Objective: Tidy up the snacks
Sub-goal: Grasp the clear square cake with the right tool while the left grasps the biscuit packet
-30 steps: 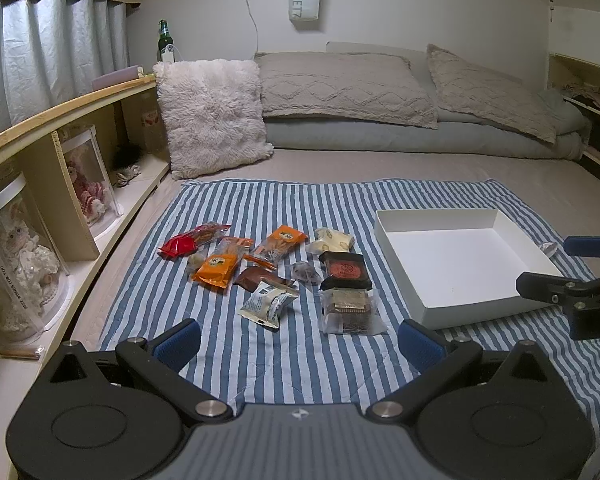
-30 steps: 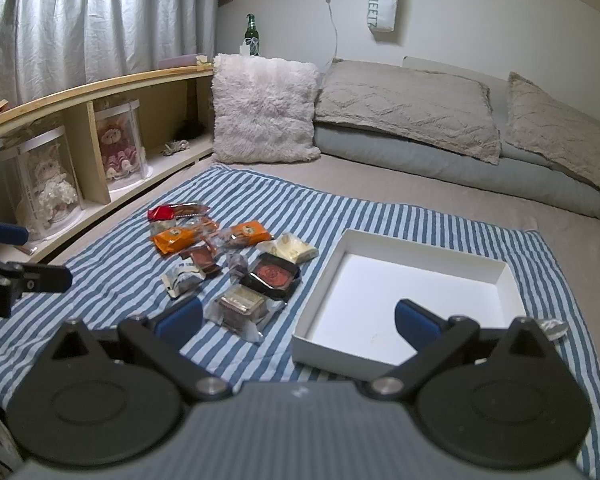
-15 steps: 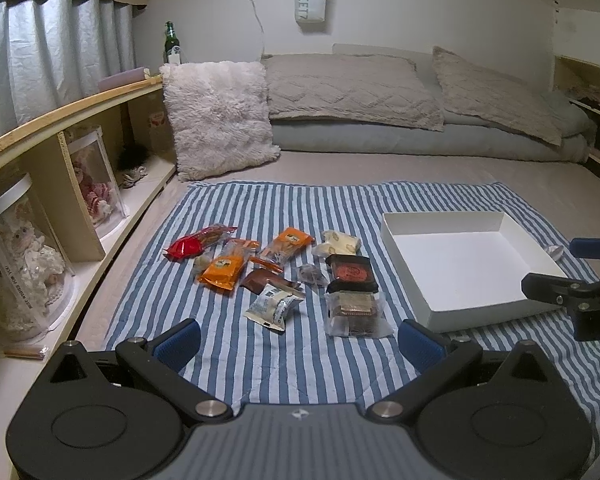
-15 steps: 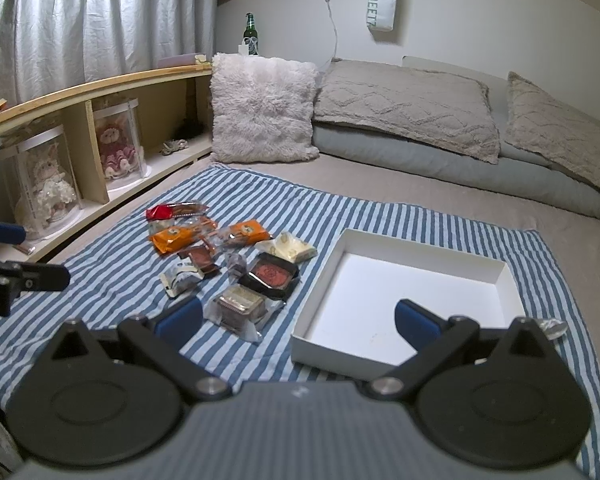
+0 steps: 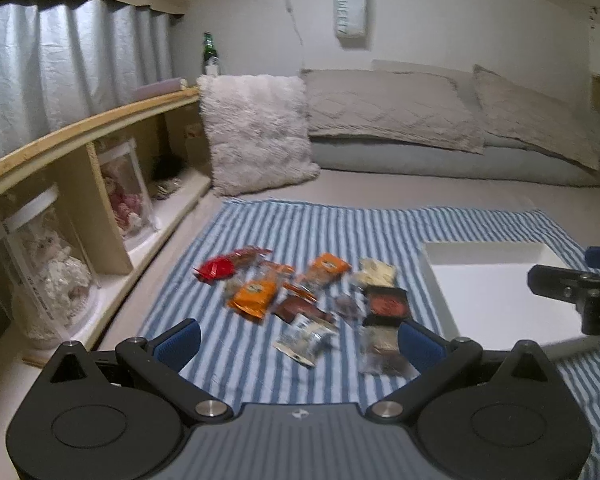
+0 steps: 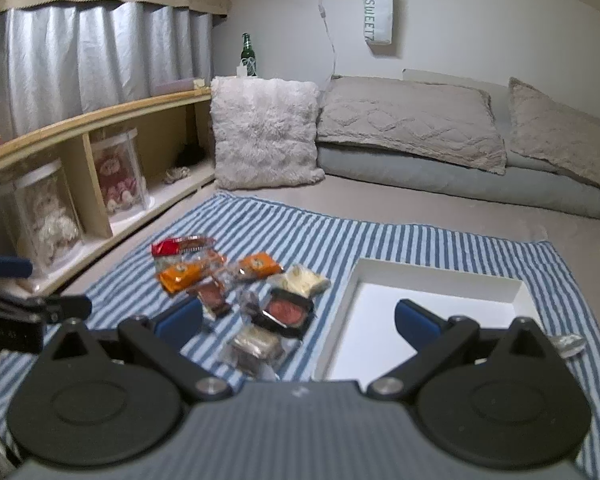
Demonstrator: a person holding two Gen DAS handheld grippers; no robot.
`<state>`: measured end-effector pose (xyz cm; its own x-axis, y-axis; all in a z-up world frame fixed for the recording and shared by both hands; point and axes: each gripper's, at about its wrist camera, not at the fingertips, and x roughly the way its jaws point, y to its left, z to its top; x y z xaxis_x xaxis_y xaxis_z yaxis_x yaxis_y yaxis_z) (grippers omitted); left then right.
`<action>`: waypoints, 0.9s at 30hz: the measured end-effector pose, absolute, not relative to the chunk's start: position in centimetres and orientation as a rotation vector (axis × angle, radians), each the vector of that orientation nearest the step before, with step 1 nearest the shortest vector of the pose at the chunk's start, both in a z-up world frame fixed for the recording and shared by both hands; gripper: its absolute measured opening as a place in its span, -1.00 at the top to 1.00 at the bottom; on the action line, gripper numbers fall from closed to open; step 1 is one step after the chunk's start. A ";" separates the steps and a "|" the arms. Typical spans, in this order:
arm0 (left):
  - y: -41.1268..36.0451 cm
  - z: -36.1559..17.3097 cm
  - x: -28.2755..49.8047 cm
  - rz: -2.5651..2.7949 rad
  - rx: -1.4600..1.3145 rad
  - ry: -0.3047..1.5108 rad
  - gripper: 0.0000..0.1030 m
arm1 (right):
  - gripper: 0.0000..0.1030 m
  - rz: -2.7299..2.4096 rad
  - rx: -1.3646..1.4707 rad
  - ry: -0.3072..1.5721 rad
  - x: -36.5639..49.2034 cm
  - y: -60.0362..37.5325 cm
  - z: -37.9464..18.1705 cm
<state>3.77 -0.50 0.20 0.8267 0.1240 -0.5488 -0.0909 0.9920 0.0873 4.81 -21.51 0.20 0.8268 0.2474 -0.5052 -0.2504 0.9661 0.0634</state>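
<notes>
The snack packets [image 5: 308, 300] lie clustered on the striped cloth [image 5: 300, 228] just left of the empty white box [image 6: 432, 312], handy for transfer, while the left hand-held gripper [image 5: 298, 340] and right hand-held gripper [image 6: 298, 320] hover above, both spread and holding nothing

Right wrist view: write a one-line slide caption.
Open right tool above wrapped snacks on a striped cloth, beside an empty white box.

About ten snack packets [image 5: 256, 294], one white box [image 5: 496, 300].
</notes>
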 end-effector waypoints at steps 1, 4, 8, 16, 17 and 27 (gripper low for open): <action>-0.4 0.2 4.2 0.127 0.061 0.580 -1.00 | -1.00 0.262 0.003 0.537 5.2 -21.3 0.3; 0.0 0.1 5.5 0.161 0.070 0.570 -1.00 | -1.00 0.252 0.030 0.543 6.5 -21.0 0.4; 0.8 0.0 7.0 0.186 0.056 0.577 -1.00 | -1.00 0.248 0.081 0.569 9.0 -20.1 0.3; 2.6 -1.1 10.9 0.222 -0.001 0.595 -1.00 | -1.00 0.224 0.209 0.696 14.2 -18.7 -1.8; 2.8 -1.2 11.3 0.217 -0.009 0.596 -1.00 | -1.00 0.224 0.231 0.721 14.7 -18.5 -2.2; 4.4 -4.0 15.7 0.158 0.035 0.655 -1.00 | -1.00 0.198 0.367 0.900 18.4 -17.3 -6.4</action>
<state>15.71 4.37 -3.96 0.7817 0.1578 -0.6034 -0.1355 0.9873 0.0827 18.39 -17.33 -6.36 0.6091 0.3192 -0.7260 -0.0150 0.9199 0.3919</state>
